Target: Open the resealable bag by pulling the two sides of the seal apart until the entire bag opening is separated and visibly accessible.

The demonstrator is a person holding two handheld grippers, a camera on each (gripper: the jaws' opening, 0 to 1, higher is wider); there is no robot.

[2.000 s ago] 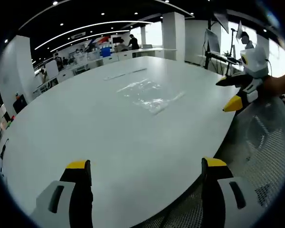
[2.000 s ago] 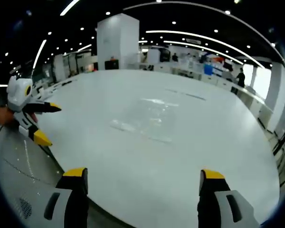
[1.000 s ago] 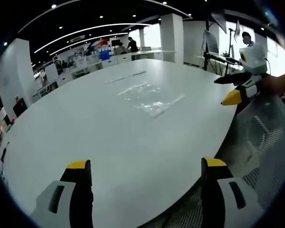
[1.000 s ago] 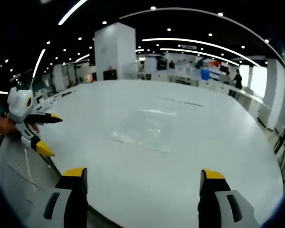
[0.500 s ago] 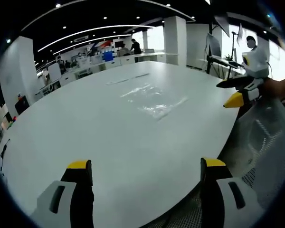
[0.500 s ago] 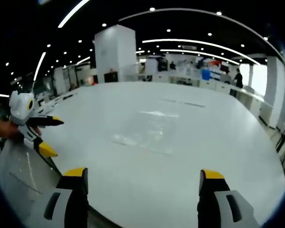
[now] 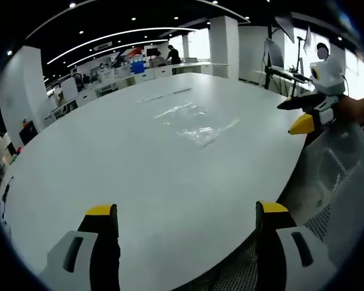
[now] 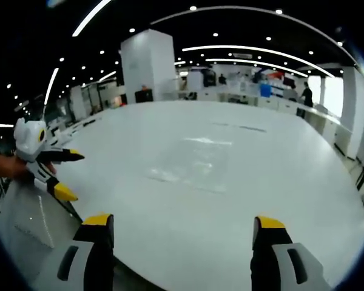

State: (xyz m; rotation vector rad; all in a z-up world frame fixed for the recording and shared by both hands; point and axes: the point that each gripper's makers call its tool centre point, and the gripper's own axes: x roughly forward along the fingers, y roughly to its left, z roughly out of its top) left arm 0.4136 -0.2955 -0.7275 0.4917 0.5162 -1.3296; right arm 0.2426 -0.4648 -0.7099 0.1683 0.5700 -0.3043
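A clear resealable bag (image 7: 194, 121) lies flat near the middle of a big white table (image 7: 109, 157); in the right gripper view the bag (image 8: 194, 160) looks faint and crinkled, with its seal strip along the near edge. My left gripper (image 7: 182, 215) is open over the table's near edge, well short of the bag. The right gripper (image 8: 177, 227) is open too, with nothing between its jaws. Each gripper appears in the other's view: the right gripper (image 7: 309, 115) at the right edge, the left gripper (image 8: 51, 173) at the left, both held by a hand.
A grey mesh chair back (image 7: 340, 182) stands beside the table's edge. Two thin strips (image 7: 164, 95) lie on the table beyond the bag. White pillars (image 8: 147, 66), desks and a few people (image 8: 306, 97) are far behind.
Both views have shifted slightly with the hands. The bag lies where it was and both grippers stay open.
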